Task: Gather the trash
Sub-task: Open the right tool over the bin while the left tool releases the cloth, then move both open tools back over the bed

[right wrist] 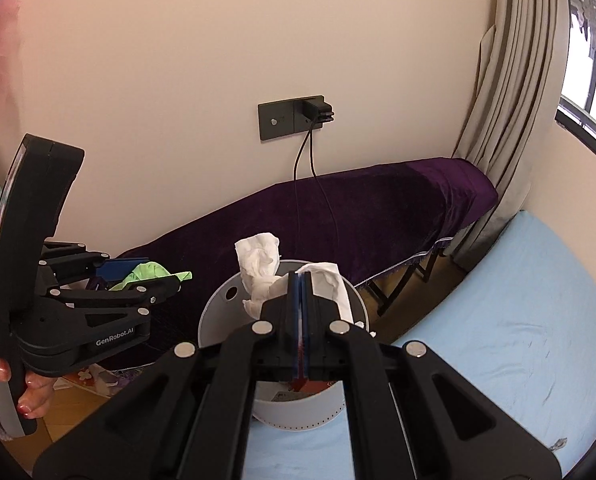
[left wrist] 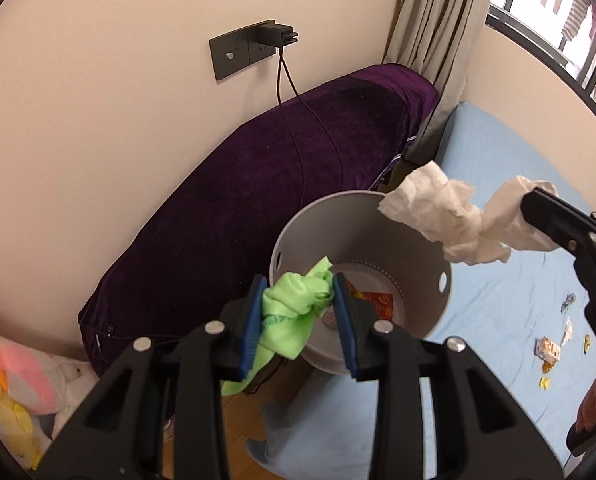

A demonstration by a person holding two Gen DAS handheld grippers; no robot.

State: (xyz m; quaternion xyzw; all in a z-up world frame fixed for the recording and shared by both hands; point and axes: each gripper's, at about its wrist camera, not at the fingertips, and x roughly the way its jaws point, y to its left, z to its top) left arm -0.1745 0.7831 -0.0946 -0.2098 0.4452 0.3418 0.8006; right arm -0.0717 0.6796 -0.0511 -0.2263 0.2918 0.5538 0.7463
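A grey round bin (left wrist: pixel 413 236) stands at the bed's edge; it also shows in the right wrist view (right wrist: pixel 218 304). Red packaging (left wrist: pixel 377 300) lies in its bottom. My left gripper (left wrist: pixel 298 292) is shut on a crumpled green cloth (left wrist: pixel 294 308), held over the bin's near rim; from the right wrist view it is at the left (right wrist: pixel 138 276). My right gripper (right wrist: pixel 300 280) is shut on a crumpled white tissue (right wrist: pixel 258 276), held above the bin. In the left wrist view the tissue (left wrist: pixel 453 216) hangs over the bin's right rim.
A blue bed sheet (left wrist: pixel 509 280) carries several small wrappers and scraps (left wrist: pixel 549 350) at the right. A purple-covered piece of furniture (left wrist: pixel 258 184) stands along the wall, with cables from a wall socket (left wrist: pixel 250 50). Plush toys (left wrist: pixel 14 376) lie at the lower left. A curtain (right wrist: pixel 509 120) hangs by the window.
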